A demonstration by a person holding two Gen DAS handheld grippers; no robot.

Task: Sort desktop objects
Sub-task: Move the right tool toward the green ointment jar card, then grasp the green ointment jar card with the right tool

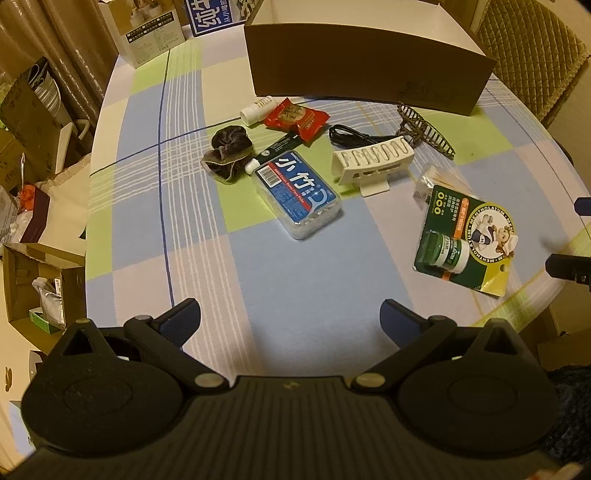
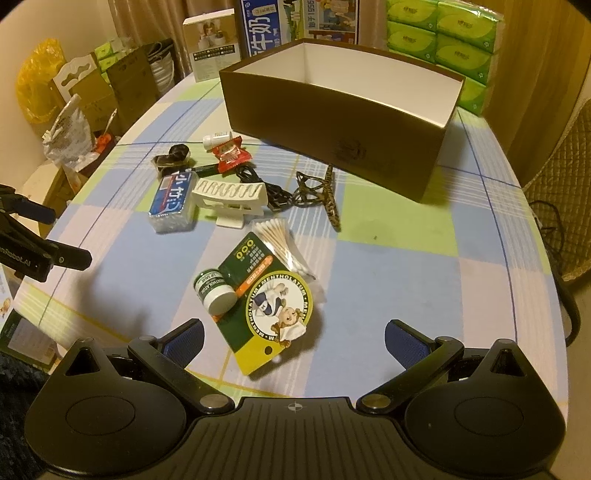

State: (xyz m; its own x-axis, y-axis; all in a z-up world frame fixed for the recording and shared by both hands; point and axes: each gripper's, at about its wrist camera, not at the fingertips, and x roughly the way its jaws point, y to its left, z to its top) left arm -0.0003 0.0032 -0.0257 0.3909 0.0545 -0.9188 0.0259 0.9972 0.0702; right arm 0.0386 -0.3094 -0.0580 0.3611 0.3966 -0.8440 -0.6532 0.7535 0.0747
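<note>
Fingers of both grippers, left (image 1: 290,314) and right (image 2: 294,338), spread apart, empty, above the table (image 1: 314,288).

table: checked blue-green-white cloth (image 2: 388,266) | far edge: white product carton (image 2: 208,48), blue milk carton (image 2: 262,27) | right rear: stacked green tissue packs (image 2: 443,37) | right: quilted chair back (image 1: 532,51) | left floor: open cardboard boxes (image 1: 33,291), yellow bag (image 2: 37,85)

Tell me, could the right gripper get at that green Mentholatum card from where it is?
Probably yes. The right gripper is open, and the Mentholatum card lies flat just ahead of its fingers, with nothing in between; only cotton swabs touch its far end.
</note>
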